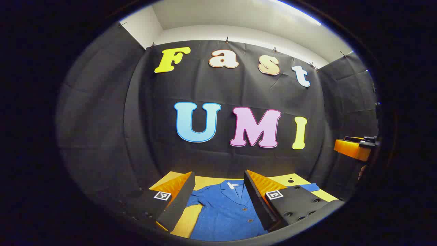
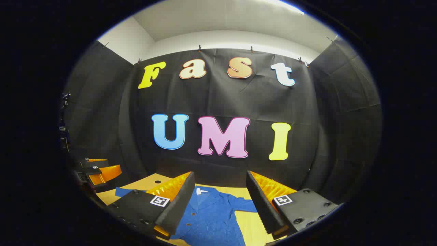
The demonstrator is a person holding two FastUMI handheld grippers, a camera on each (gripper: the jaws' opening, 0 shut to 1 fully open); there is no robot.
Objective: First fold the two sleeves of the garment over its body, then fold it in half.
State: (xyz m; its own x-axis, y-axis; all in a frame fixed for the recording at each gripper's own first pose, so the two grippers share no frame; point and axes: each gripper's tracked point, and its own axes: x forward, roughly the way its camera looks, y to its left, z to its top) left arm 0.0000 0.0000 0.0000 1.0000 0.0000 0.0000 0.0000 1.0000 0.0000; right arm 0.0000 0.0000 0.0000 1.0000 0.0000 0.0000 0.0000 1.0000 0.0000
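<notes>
Left gripper view: left gripper (image 1: 218,200) held above the table (image 1: 208,180), jaws spread, holding nothing. Blue shirt (image 1: 227,213) lies flat below, collar far, sleeves still out. Right gripper (image 1: 355,147) shows at the far right edge.

Right gripper view: right gripper (image 2: 220,201) also spread and empty, shirt (image 2: 211,213) beneath; the left gripper (image 2: 99,171) sits off left. Here one sleeve (image 2: 245,206) is clearer. Risk: pinching both layers drags the body along.
</notes>
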